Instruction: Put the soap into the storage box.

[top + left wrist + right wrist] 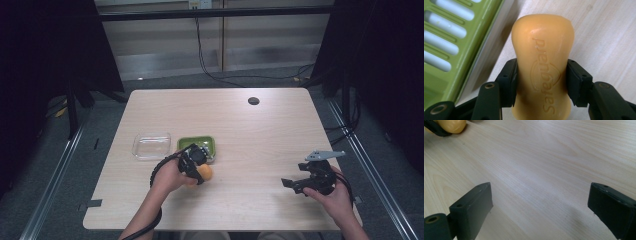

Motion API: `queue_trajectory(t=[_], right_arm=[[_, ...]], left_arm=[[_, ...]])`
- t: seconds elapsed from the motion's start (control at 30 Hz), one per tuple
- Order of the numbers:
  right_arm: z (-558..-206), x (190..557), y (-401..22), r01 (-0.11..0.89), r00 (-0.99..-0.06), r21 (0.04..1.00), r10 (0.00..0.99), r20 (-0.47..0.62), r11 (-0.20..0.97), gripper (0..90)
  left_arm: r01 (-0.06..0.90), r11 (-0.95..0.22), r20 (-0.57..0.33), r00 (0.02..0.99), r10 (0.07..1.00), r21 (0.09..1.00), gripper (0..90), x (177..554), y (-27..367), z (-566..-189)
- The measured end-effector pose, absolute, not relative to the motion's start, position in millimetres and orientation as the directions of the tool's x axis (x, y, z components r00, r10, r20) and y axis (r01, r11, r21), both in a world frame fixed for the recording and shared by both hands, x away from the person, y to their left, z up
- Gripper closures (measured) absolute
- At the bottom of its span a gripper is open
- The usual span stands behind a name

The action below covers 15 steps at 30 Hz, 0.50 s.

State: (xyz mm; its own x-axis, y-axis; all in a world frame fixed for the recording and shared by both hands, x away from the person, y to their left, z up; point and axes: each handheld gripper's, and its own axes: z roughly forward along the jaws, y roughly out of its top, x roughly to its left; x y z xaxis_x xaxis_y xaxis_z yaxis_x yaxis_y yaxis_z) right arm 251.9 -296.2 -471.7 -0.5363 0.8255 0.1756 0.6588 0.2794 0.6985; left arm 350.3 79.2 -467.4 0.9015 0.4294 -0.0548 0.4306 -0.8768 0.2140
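An orange bar of soap (543,60) with raised lettering sits between the jaws of my left gripper (541,82), whose pads press on its narrow waist; it is shut on the soap. From above, that left gripper (197,167) and the soap (205,172) are just in front of the green slotted soap dish (196,144), whose rim (446,47) lies at the soap's left. My right gripper (290,185) rests low over the wood at the right, and its jaws stand wide apart (540,207) with bare table between them. The soap's end (452,126) shows far off in that view.
A clear plastic lid or tray (151,145) lies left of the green dish. A dark round hole (253,101) sits near the table's far edge. Black cables run across the floor beyond the table (260,130).
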Motion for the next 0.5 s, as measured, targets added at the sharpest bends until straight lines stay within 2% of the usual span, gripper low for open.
queue_trajectory(t=[0.2,0.37,0.5], right_arm=[[-471.6,251.7,-295.0,0.66,-0.535,0.699,0.826,0.177,0.277,5.2],[-471.8,252.7,-294.7,0.658,-0.538,0.698,0.825,0.175,0.282,5.2],[-471.9,252.5,-293.5,0.66,-0.534,0.697,0.827,0.174,0.28,5.1]], left_arm=[[0.463,-0.861,-0.096,0.886,0.453,0.212,49.5,348.2,80.9,-464.5],[0.404,-0.886,-0.037,0.913,0.406,0.226,49.3,348.9,82.3,-465.1],[0.432,-0.867,-0.06,0.9,0.431,0.249,49.0,351.0,83.4,-468.2]])
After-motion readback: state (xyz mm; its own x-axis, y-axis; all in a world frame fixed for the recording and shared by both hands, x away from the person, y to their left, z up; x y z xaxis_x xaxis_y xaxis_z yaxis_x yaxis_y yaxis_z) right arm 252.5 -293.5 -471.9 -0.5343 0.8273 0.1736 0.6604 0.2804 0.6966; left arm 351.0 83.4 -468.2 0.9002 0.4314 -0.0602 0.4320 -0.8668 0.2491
